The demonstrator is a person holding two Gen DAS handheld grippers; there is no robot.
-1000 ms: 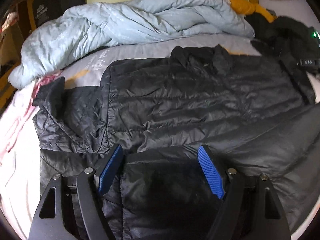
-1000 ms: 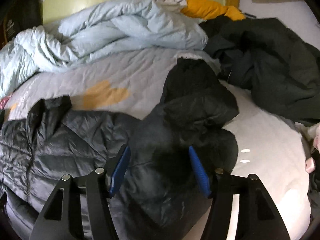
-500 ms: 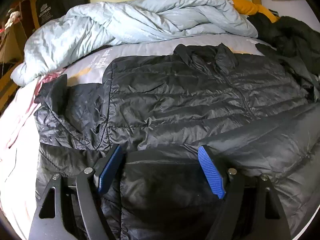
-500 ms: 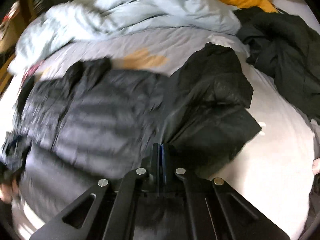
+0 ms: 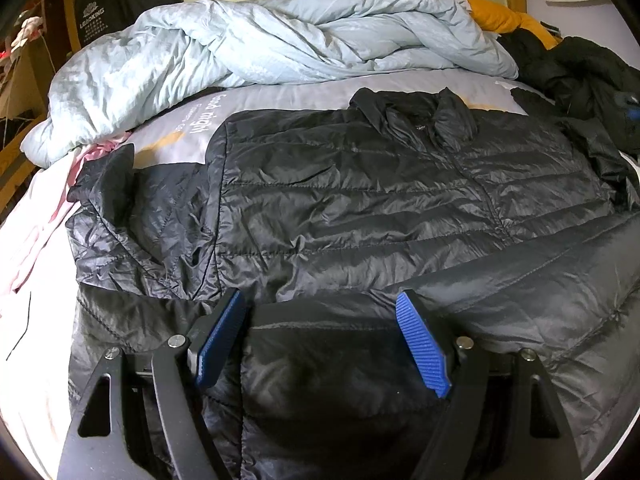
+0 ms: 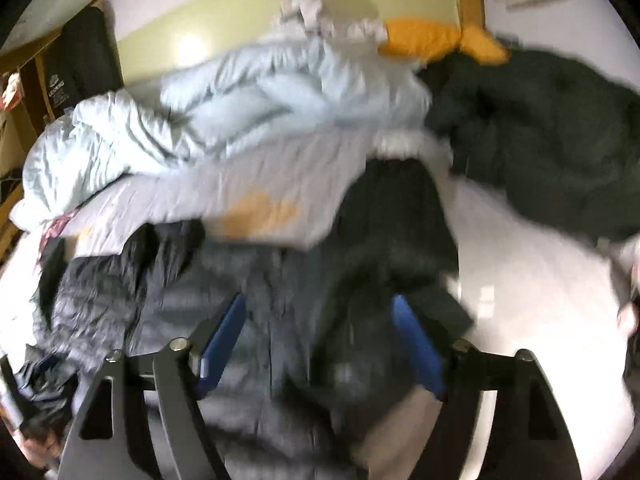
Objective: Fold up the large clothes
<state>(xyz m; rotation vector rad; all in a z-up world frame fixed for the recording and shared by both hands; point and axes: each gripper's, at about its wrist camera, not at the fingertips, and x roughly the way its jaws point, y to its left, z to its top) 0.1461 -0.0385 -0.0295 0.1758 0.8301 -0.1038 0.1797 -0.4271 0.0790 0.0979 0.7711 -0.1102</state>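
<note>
Over the bed (image 5: 280,92), with both tongs (image 5: 320,336) (image 6: 318,340) gaping and empty, the right just reopened, pinch the black puffer jacket (image 5: 360,192) at its sleeve before folding inward.

The left gripper (image 5: 322,336) points forward and downward, its jaws set wide apart — the blue pads (image 5: 422,350) face each other across a broad gap and press on nothing, dark quilted fabric lying under and between them. The right gripper (image 6: 320,340) is likewise tilted downward, and its jaws have just been opening: they now stand wide, blue pads (image 6: 416,344) well apart. Its view is smeared with motion blur, so whether any cloth touches a pad is hard to say — it appears that nothing is pinched between them.
</note>
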